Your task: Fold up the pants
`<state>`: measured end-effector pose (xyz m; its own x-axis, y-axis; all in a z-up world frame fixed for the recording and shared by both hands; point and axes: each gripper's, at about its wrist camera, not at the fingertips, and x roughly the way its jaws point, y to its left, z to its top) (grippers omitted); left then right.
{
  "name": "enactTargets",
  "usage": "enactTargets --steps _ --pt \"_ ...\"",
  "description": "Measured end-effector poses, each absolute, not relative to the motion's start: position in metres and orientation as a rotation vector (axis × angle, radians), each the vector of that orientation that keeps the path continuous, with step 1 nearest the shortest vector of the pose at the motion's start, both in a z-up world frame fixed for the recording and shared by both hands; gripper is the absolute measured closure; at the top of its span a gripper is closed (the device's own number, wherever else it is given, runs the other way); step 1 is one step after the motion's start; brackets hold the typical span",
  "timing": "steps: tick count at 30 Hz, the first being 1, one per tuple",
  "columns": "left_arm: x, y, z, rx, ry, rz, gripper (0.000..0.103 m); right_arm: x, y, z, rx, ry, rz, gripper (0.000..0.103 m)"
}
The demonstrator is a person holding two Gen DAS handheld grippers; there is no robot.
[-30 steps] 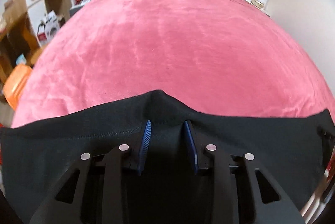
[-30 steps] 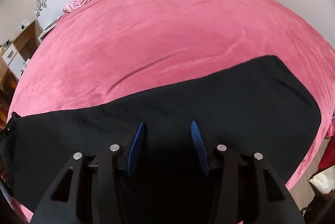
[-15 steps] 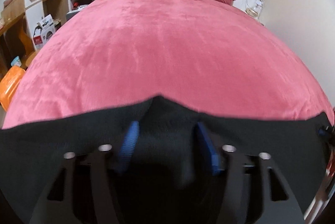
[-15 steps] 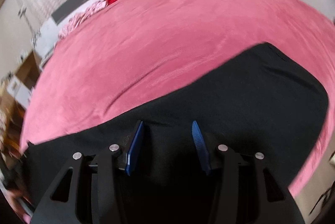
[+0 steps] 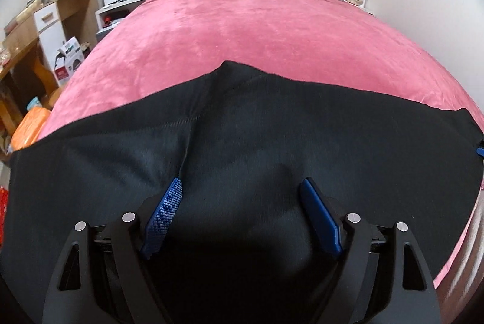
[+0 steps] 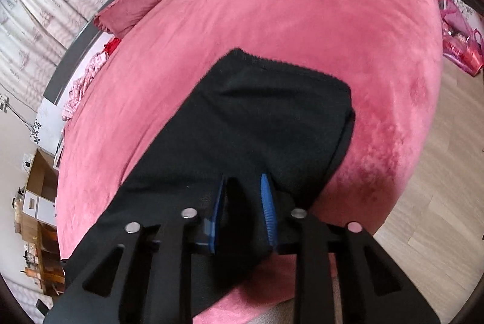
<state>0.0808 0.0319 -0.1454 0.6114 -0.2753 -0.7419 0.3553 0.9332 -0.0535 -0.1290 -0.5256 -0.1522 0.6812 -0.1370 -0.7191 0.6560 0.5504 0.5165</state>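
Black, soft-knit pants (image 5: 272, 142) lie creased on plush pink bedspread (image 5: 257, 30).

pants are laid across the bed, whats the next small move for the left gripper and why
Probably lower the left gripper onto the black pants and close on a fold. Its fingers have just been opening and now stand wide apart above the flat fabric, pinching nothing. The right gripper has cloth between its fingers near the bed's edge, so the left side needs its own hold before folding.
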Motion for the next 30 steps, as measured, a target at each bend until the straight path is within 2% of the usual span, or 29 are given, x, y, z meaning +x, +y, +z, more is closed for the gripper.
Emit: enactTargets --steps 1,4,6,12,17,22,27,30 --pt "0.078 0.033 -0.145 0.098 0.834 -0.363 0.023 -0.134 -0.524 -0.149 0.862 0.655 -0.522 0.040" --pt "0.068 0.042 -0.140 0.062 0.830 -0.365 0.015 -0.149 -0.523 -0.136 0.781 0.617 -0.577 0.029" --pt "0.066 0.049 -0.136 0.011 0.832 -0.363 0.012 -0.158 -0.527 -0.136 0.758 0.619 -0.601 0.027" --pt "0.073 0.075 -0.125 -0.156 0.850 -0.298 0.008 -0.185 -0.558 -0.171 1.024 0.573 -0.577 0.025" --pt "0.074 0.110 -0.120 -0.283 0.826 -0.183 0.008 -0.187 -0.571 -0.183 1.139 0.503 -0.460 0.032" --pt "0.073 0.128 -0.119 -0.297 0.819 -0.112 0.008 -0.182 -0.587 -0.189 1.208 0.454 -0.429 0.053" --pt "0.073 0.148 -0.115 -0.306 0.795 -0.044 0.008 -0.175 -0.595 -0.192 1.274 0.405 -0.431 0.058" --pt "0.073 0.161 -0.119 -0.333 0.809 -0.006 0.008 -0.169 -0.598 -0.190 1.281 0.413 -0.454 0.072"
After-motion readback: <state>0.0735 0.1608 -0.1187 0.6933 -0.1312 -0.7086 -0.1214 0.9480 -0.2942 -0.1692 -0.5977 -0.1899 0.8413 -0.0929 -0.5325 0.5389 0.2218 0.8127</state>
